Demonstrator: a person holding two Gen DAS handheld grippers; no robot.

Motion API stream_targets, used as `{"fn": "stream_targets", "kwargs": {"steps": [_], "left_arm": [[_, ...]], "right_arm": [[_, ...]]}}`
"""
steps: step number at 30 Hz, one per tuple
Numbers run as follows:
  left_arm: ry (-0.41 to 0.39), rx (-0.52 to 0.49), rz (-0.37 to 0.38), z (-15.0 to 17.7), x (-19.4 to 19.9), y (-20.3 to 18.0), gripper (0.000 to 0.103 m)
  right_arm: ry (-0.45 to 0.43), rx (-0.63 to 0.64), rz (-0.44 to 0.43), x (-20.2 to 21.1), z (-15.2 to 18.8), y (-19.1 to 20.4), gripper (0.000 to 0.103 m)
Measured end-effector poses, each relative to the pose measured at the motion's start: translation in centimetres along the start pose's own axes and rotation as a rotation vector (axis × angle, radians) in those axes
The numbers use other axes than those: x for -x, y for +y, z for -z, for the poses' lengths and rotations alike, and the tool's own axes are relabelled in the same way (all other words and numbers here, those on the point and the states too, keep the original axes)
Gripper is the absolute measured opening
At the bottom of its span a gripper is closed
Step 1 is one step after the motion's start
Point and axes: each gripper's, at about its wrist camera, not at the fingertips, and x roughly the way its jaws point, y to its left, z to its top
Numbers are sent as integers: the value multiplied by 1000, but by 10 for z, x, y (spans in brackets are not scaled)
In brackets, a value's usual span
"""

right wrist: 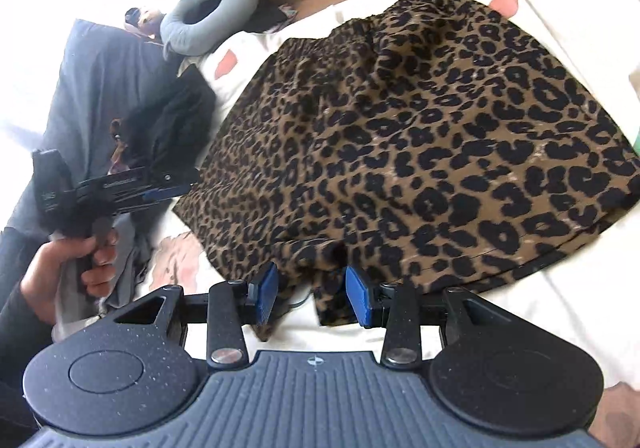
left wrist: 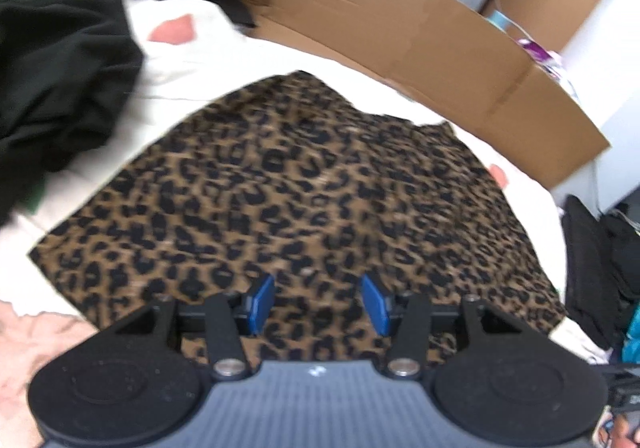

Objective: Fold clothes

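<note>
A pair of leopard-print shorts (left wrist: pixel 304 183) lies spread flat on a white bed sheet (left wrist: pixel 168 87). My left gripper (left wrist: pixel 318 302) hovers open over its near edge, with patterned cloth showing below the gap between the blue pads (left wrist: pixel 260 304). In the right wrist view the shorts (right wrist: pixel 420 119) fill the middle. My right gripper (right wrist: pixel 312 294) is open at the notch in their near hem, a blue pad on each side of the cloth edge. The left gripper (right wrist: pixel 160 187), held by a hand (right wrist: pixel 76 264), points at the shorts' left corner.
A heap of black clothes (left wrist: pixel 52 87) lies left of the shorts. A cardboard box wall (left wrist: pixel 400 27) runs along the bed's far side, with a grey neck pillow (right wrist: pixel 208 19) beside it. Dark bags (left wrist: pixel 592 268) stand off the bed's right edge.
</note>
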Motion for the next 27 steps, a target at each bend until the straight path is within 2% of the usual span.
{"fn": "stream_targets", "kwargs": {"steps": [3, 9, 14, 15, 18, 19, 21, 27], "left_arm": [[17, -3, 33, 5, -3, -13, 52], [65, 9, 77, 21, -8, -27, 52], [108, 55, 91, 34, -12, -21, 52], [119, 59, 94, 37, -13, -20, 52], [143, 75, 102, 44, -13, -15, 52], [148, 81, 109, 46, -13, -14, 52], [154, 93, 128, 49, -13, -14, 52], [181, 131, 186, 60, -13, -14, 52]], "right_arm": [[12, 18, -42, -10, -3, 0, 45], [30, 68, -20, -38, -8, 6, 45], [62, 92, -19, -53, -3, 9, 43], [65, 93, -25, -54, -2, 9, 40], [78, 116, -35, -55, 3, 15, 12], [83, 124, -38, -55, 5, 17, 9], [93, 141, -43, -55, 8, 22, 4], [128, 194, -63, -59, 23, 39, 4]]}}
